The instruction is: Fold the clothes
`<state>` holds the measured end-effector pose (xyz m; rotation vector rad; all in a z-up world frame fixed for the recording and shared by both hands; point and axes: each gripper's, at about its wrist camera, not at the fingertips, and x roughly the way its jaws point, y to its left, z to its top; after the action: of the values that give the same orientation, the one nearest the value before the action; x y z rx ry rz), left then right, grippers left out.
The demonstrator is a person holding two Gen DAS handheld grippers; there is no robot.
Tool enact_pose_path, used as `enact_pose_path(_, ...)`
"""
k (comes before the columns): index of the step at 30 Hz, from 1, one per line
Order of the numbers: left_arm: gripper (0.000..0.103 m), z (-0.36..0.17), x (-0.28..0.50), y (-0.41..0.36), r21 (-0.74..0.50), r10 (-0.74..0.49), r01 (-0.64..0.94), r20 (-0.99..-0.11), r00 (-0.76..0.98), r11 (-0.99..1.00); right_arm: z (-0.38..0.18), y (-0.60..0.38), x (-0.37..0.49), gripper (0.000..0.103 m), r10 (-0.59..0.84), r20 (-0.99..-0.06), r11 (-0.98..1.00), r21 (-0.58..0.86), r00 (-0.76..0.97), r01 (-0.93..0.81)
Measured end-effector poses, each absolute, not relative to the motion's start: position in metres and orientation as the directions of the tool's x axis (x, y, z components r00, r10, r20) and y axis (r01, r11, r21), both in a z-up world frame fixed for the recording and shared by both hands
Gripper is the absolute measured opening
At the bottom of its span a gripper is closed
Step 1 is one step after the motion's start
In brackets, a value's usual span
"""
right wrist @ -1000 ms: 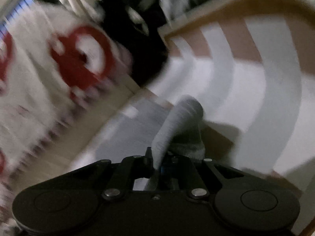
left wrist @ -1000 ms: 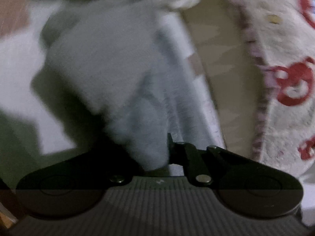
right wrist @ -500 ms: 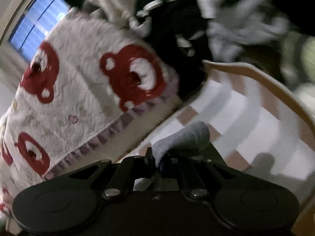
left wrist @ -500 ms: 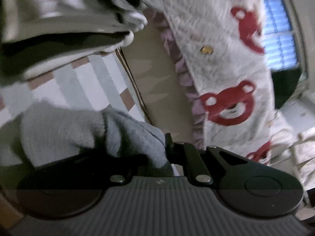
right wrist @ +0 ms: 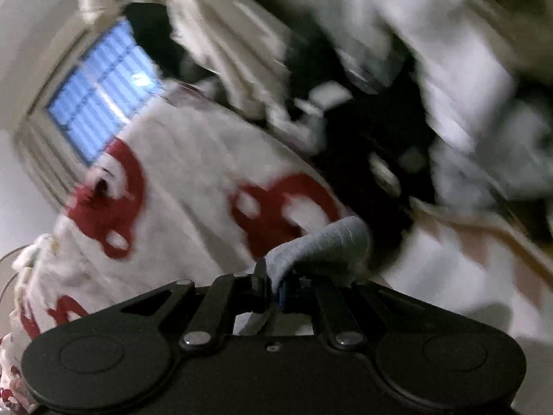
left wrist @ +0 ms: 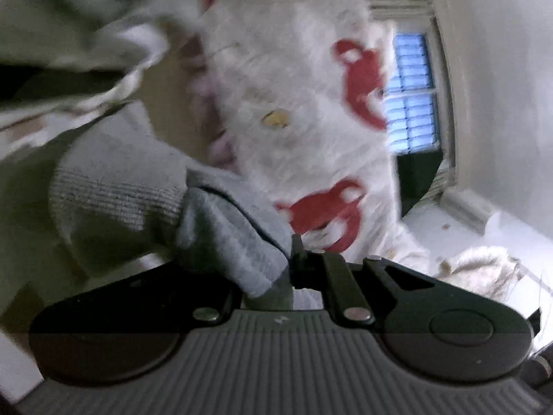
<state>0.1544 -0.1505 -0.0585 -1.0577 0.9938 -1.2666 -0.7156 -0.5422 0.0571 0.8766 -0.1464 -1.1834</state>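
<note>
Bear-print blanket (left wrist: 304, 110) behind, each claw, left (left wrist: 276, 276) and right (right wrist: 276, 285), seemingly pinches grey garment (left wrist: 224, 235).

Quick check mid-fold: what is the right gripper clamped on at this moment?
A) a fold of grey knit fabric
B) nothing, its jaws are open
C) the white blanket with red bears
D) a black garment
A: in the right wrist view the right gripper is shut on a fold of grey knit fabric, which arches up in front of the bear blanket.
</note>
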Motion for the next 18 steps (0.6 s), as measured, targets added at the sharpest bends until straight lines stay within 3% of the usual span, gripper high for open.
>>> enact_pose_path(2,0.008,-0.103,0.141,-0.135,-0.97,-0.992,0.22,-0.084,0.09,0.102,0.0,-0.521,-0.725,0.006,-0.83,-0.406,0.016,0.667,0.382,0.745)
enact_pose_path(5,0.008,-0.168,0.137,-0.115,-0.949,-0.947,0.06,-0.304,0.102,0.311,-0.095,-0.489,-0.731,0.006,-0.751,-0.578,-0.123,0.597,0.319,0.793)
enact_pose_path(7,0.008,-0.168,0.142,-0.114,-0.949,-0.948,0.055,-0.304,0.098,0.31,-0.141,-0.472,-0.734,0.006,-0.709,-0.643,-0.198,0.576,0.29,0.793)
enact_pose_path(9,0.008,-0.152,0.139,-0.116,-0.94,-0.948,0.146,-0.294,0.119,0.309,-0.173,-0.459,-0.736,0.006,-0.679,-0.685,-0.25,0.553,0.263,0.795)
enact_pose_path(12,0.008,-0.146,0.135,-0.112,-0.941,-0.949,0.147,-0.284,0.141,0.303,-0.169,-0.451,-0.74,0.006,-0.714,-0.641,-0.22,0.587,0.281,0.779)
enact_pose_path(18,0.01,-0.178,0.139,-0.097,-0.886,-0.88,-0.002,-0.462,0.109,0.465,-0.144,-0.459,-0.721,0.006,-0.703,-0.665,-0.054,0.403,0.252,0.914)
